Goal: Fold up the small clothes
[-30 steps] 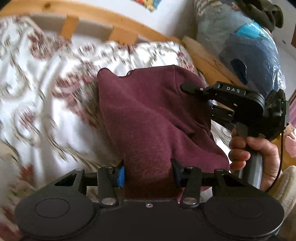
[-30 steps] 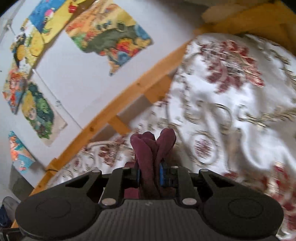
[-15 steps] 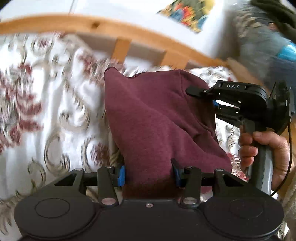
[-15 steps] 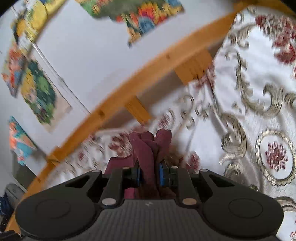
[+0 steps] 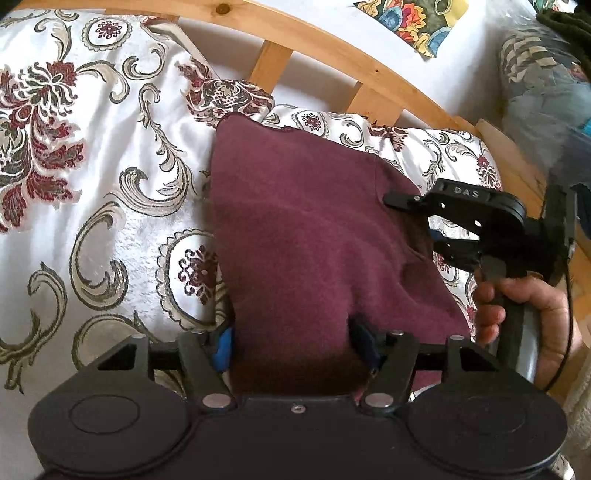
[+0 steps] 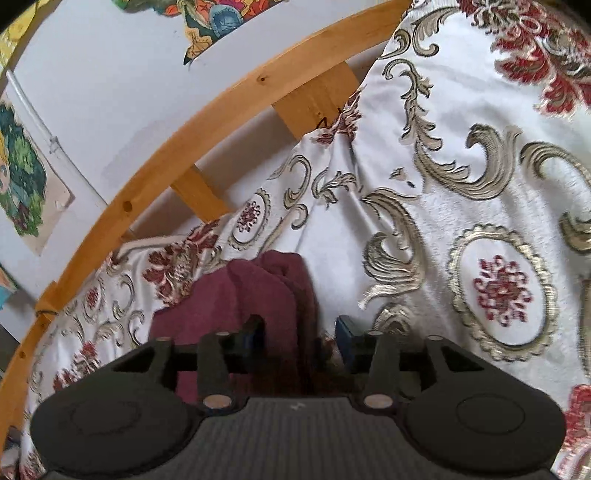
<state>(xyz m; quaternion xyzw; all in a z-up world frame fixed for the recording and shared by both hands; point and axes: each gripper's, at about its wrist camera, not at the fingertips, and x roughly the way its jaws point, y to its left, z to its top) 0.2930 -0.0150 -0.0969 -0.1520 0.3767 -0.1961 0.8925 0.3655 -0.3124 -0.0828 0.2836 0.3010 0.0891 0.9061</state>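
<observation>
A maroon garment point(image 5: 303, 229) lies folded over on the patterned bedspread point(image 5: 110, 184). My left gripper point(image 5: 295, 343) is at its near edge with the jaws opening; the cloth lies between the blue pads point(image 5: 224, 349), which no longer squeeze it. From the right comes my right gripper point(image 5: 410, 221), held by a hand point(image 5: 535, 306) at the garment's right edge. In the right wrist view the right gripper point(image 6: 295, 332) is opening too. A bunched fold of the garment point(image 6: 258, 288) rests against the left pad, with a gap to the right pad.
A curved wooden bed frame point(image 5: 314, 40) with slats runs along the far side of the bedspread point(image 6: 461, 184), against a white wall with colourful posters point(image 6: 207, 22). Plastic bags of clothes point(image 5: 546, 92) are piled at the upper right.
Both grippers' jaws have spread wider and let go of the maroon cloth. The garment has come down onto the bedspread, and both views have swung across the bed.
</observation>
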